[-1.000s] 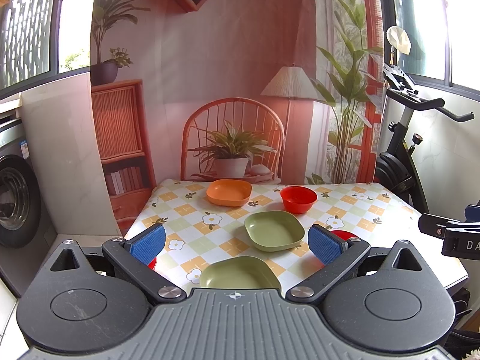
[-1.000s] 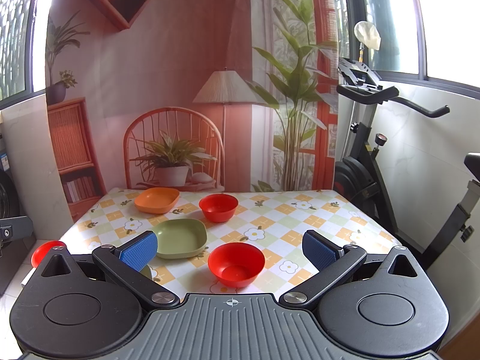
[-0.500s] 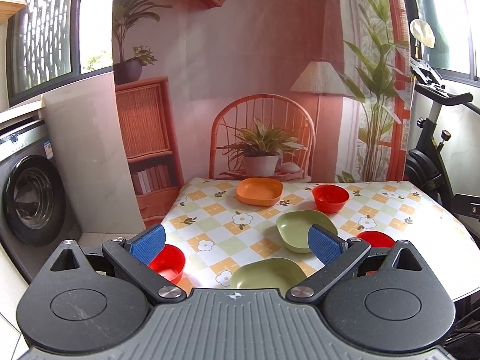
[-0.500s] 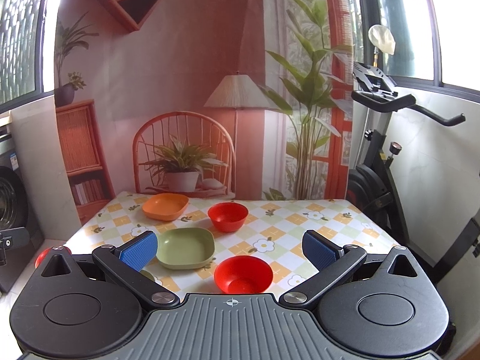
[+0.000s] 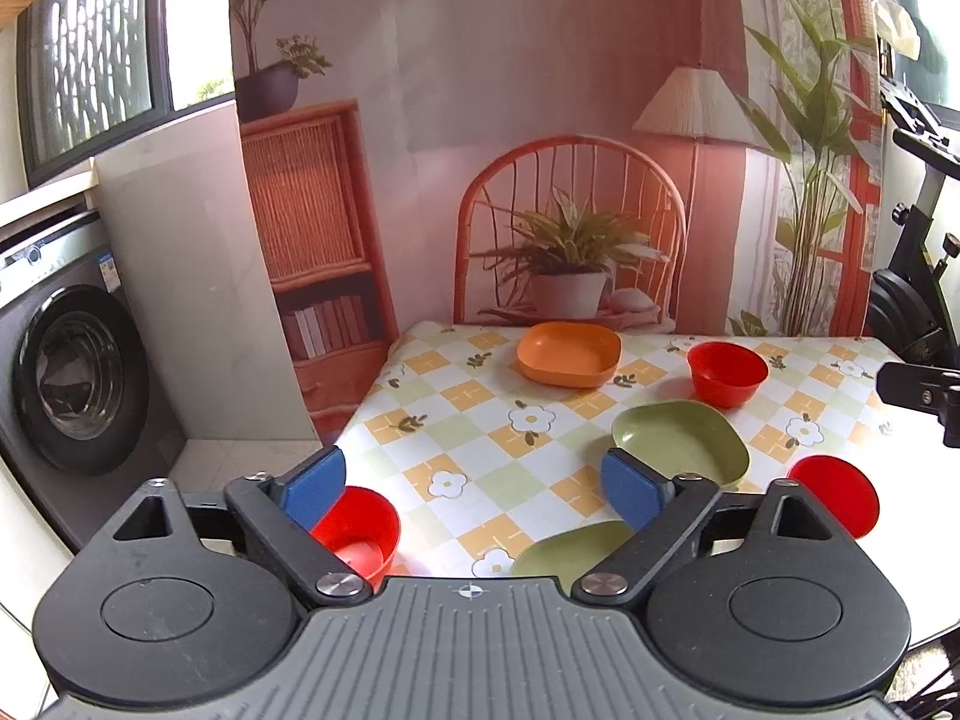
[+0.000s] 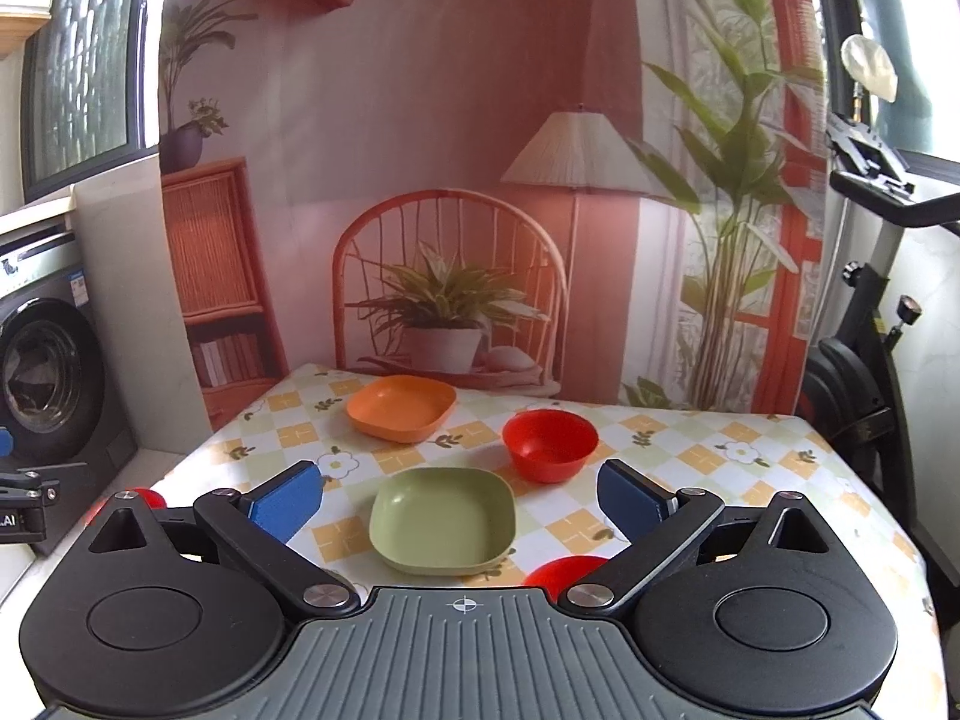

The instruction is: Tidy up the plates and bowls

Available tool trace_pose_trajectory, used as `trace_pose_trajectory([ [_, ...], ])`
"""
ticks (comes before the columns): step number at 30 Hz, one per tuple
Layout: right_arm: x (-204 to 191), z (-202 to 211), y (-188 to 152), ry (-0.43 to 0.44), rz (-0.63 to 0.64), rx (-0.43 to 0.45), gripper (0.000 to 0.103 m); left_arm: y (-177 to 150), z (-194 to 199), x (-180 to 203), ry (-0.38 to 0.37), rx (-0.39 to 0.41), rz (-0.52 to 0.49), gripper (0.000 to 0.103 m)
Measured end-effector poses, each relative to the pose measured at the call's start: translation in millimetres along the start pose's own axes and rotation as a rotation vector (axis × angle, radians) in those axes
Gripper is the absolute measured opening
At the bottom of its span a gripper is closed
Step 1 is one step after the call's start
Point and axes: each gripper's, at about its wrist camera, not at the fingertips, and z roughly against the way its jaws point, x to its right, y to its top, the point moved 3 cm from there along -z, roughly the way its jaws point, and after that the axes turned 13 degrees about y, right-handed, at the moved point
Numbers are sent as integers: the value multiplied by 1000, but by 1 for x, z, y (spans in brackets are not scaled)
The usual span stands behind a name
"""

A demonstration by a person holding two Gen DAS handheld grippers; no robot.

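On the checked tablecloth point(image 5: 456, 438) an orange plate point(image 5: 569, 354) lies at the back, a red bowl point(image 5: 727, 373) to its right. A green plate point(image 5: 681, 443) sits mid-table and a second green plate point(image 5: 570, 549) lies at the near edge under my left gripper point(image 5: 480, 489), which is open and empty. A red bowl point(image 5: 360, 531) stands by its left finger, another red bowl point(image 5: 837, 495) at the right. My right gripper point(image 6: 459, 501) is open above the middle green plate point(image 6: 444, 519); the orange plate point(image 6: 401, 408) and a red bowl point(image 6: 550, 444) lie beyond, another red bowl point(image 6: 564, 573) near its right finger.
A washing machine point(image 5: 66, 372) stands left of the table, with a white panel point(image 5: 198, 276) beside it. An exercise bike point(image 6: 870, 372) is at the right. A printed backdrop point(image 6: 456, 192) hangs behind the table. The right gripper's black body point(image 5: 924, 393) shows at the left view's right edge.
Both cameras have swung left and come closer to the table. The red bowl at the left came into the left wrist view. No dish has moved; both grippers stay open.
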Motion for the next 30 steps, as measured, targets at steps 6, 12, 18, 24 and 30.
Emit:
trace_pose_trajectory([
  [6, 0, -61, -16, 74, -52, -82, 85, -19, -43, 10, -26, -116, -20, 76],
  [12, -3, -111, -51, 110, -66, -185, 67, -42, -85, 19, -73, -215, -26, 62],
  [18, 1, -148, -84, 103, -93, -286, 54, -68, -121, 20, -90, -327, 23, 56],
  [24, -3, -167, -112, 140, -100, -367, 42, -95, -144, 25, -103, -418, 52, 48],
  [30, -8, -177, -127, 176, -93, -420, 29, -110, -155, 25, -123, -484, 96, 40],
])
